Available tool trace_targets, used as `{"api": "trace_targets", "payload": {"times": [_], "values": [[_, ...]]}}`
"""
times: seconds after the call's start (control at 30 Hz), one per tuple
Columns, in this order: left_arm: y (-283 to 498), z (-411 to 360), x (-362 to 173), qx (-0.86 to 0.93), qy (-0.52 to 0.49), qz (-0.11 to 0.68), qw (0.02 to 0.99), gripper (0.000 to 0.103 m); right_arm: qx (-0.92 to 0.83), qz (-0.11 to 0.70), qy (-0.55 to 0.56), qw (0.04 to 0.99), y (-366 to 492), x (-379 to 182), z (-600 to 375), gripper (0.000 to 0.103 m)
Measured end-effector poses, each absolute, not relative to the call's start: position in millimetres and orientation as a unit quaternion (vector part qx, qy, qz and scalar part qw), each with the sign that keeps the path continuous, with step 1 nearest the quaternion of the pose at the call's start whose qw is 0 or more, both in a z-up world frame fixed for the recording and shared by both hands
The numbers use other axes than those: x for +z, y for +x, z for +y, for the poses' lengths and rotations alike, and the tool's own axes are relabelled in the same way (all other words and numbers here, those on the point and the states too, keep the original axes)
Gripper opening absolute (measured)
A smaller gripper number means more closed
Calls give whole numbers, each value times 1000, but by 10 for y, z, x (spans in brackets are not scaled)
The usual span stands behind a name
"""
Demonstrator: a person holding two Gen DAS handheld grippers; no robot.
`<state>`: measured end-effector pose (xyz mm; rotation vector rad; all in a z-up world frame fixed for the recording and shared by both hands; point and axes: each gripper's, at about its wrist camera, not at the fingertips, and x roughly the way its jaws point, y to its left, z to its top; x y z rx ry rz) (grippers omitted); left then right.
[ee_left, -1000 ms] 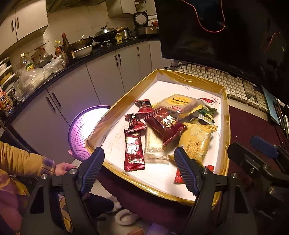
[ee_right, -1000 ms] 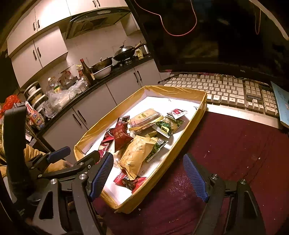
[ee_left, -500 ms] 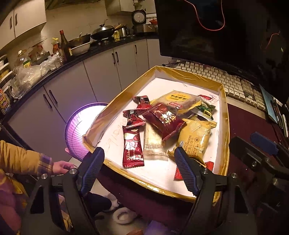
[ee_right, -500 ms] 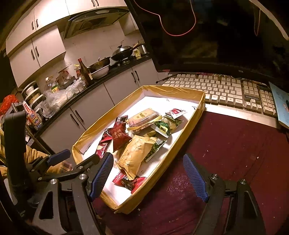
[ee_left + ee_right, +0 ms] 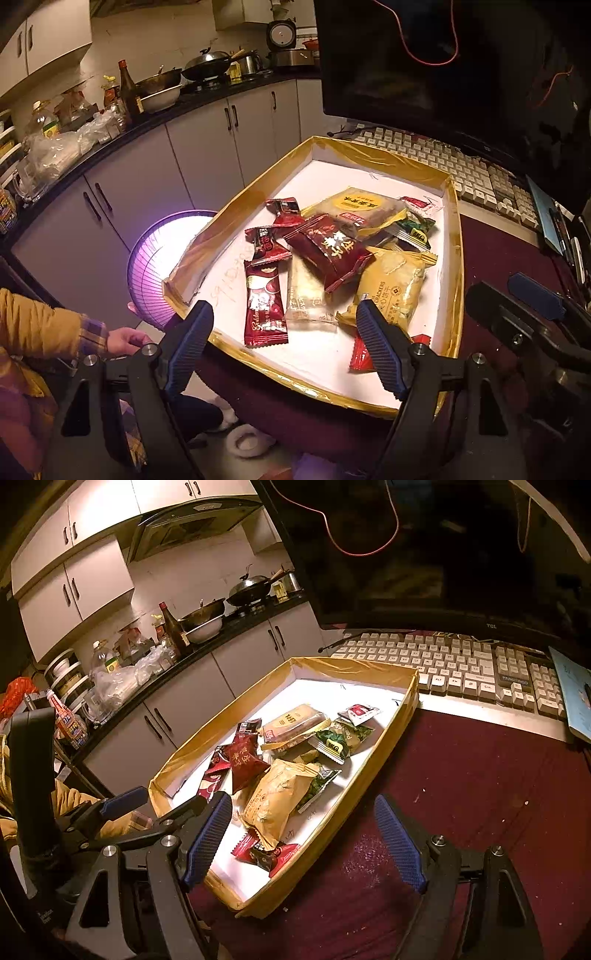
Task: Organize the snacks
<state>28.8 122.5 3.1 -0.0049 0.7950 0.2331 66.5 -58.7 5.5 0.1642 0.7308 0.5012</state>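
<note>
Snacks sit piled in the tray as the left claw draws a little nearer

Snacks [image 5: 343, 258] lie in a loose, overlapping heap inside the shallow gold-edged tray [image 5: 456, 258], which rests on the maroon-covered surface [image 5: 480, 775] with one corner jutting past its edge. Over the last second no packet has shifted. Only the left view has changed: the tray now fills slightly more of it and sits a touch lower, so the left claw [image 5: 284, 350] has eased forward toward the near rim. The right view is almost the same as before. For the task this means little is settled. The heap is as mixed as it was, and a jumble like this fits both a sort barely under way and one with packets already gathered into the tray, so the stage stays open.

In the left view, a long dark-red candy wrapper [image 5: 264, 302] lies at about 12 o'clock from the claw's gap, a pale clear-wrapped biscuit [image 5: 306, 295] beside it, and a yellow cracker bag [image 5: 391, 288] at 1 o'clock.

The left claw is spread wide with nothing between its blue pads, hovering just short of the tray's near rim. The right claw [image 5: 306, 843] is likewise spread and empty, held over the tray's right rim with one finger above the tray and the other above the cloth; the keyboard [image 5: 461, 664] lies at its 1 o'clock.
</note>
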Motion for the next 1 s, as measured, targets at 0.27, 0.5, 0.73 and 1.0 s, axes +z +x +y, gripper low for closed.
{"api": "trace_targets", "payload": {"times": [0.27, 0.5, 0.73, 1.0], "values": [[311, 1244, 67, 115, 1, 385, 916, 80, 243, 353, 80, 900, 663, 52, -582, 82], [270, 1272, 31, 121, -4, 386, 915, 80, 244, 352, 79, 900, 665, 46, -586, 82], [310, 1252, 53, 112, -4, 384, 916, 80, 240, 350, 75, 903, 645, 60, -582, 82], [264, 1301, 77, 111, -12, 381, 918, 80, 226, 350, 66, 907, 632, 91, -563, 82]]}}
